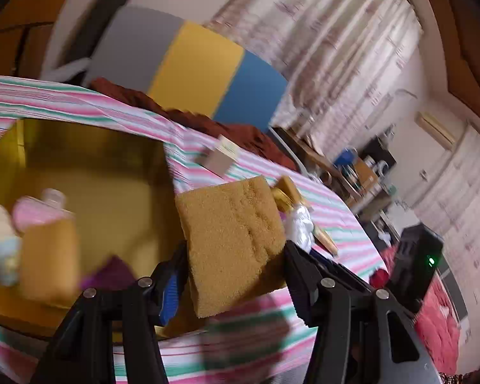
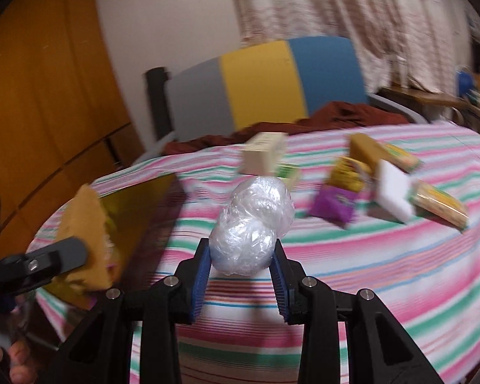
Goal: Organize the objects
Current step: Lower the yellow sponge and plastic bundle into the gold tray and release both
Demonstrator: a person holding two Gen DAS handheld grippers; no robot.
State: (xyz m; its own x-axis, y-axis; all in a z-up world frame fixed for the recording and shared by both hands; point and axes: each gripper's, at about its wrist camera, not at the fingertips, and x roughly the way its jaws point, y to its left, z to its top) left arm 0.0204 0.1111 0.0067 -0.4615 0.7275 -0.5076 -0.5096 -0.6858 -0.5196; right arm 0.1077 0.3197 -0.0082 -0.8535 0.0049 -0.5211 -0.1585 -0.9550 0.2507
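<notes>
My left gripper (image 1: 236,252) is shut on a tan sponge (image 1: 233,240) and holds it above the right edge of a yellow box (image 1: 89,166). The sponge also shows in the right wrist view (image 2: 86,236), beside the yellow box (image 2: 137,211). My right gripper (image 2: 241,256) is shut on a crumpled clear plastic bundle (image 2: 249,230) above the striped cloth (image 2: 368,272). That bundle shows in the left wrist view (image 1: 299,224) just right of the sponge.
Inside the yellow box lie a pink-capped bottle (image 1: 48,240) and a pale soft item (image 1: 0,243). On the cloth sit a cream box (image 2: 264,153), a purple packet (image 2: 332,204), a white block (image 2: 393,198) and yellow-green packs (image 2: 438,204). A grey-yellow-blue panel (image 2: 265,80) stands behind.
</notes>
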